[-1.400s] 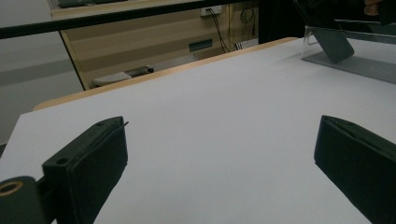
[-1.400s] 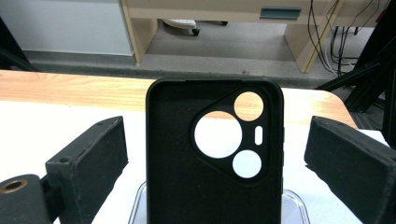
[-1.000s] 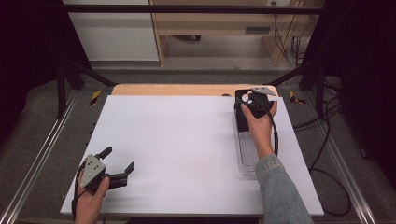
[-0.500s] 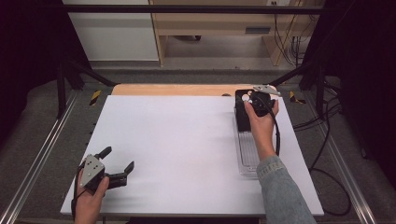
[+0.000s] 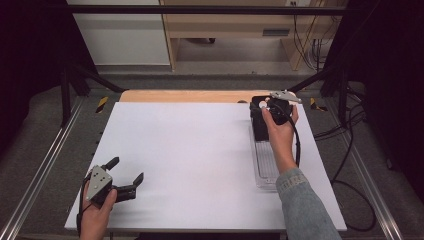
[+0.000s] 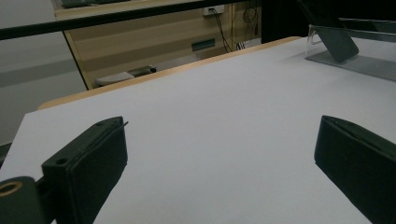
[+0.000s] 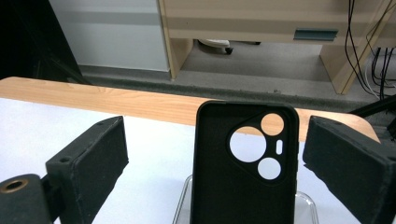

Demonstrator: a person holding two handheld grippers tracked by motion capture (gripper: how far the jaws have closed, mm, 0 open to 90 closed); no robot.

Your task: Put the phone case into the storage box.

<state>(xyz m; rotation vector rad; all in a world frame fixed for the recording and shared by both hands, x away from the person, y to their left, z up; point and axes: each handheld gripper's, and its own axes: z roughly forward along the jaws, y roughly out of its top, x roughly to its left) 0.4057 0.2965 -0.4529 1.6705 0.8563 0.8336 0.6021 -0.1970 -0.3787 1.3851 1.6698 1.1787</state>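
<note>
A black phone case (image 7: 243, 186) with round camera cut-outs stands upright in a clear plastic tray (image 7: 183, 205). My right gripper (image 7: 215, 158) is open, one jaw on each side of the case and neither touching it. In the high view my right gripper (image 5: 270, 107) is at the far end of the clear tray (image 5: 265, 165) by the case (image 5: 257, 125), on the table's right side. My left gripper (image 5: 127, 168) rests open near the front left corner, nothing between its jaws. The left gripper view shows my left gripper (image 6: 219, 158) over bare white table, with the case (image 6: 334, 42) far off.
The white tabletop (image 5: 190, 145) has a wooden strip (image 5: 185, 96) along its far edge. Metal rails (image 5: 45, 165) run along both sides. A black cable (image 5: 298, 145) trails from the right gripper along the forearm. Shelving and cables stand beyond the table.
The right gripper has shifted only slightly at the far end of the tray, still around the case. The left gripper has stayed where it was.
</note>
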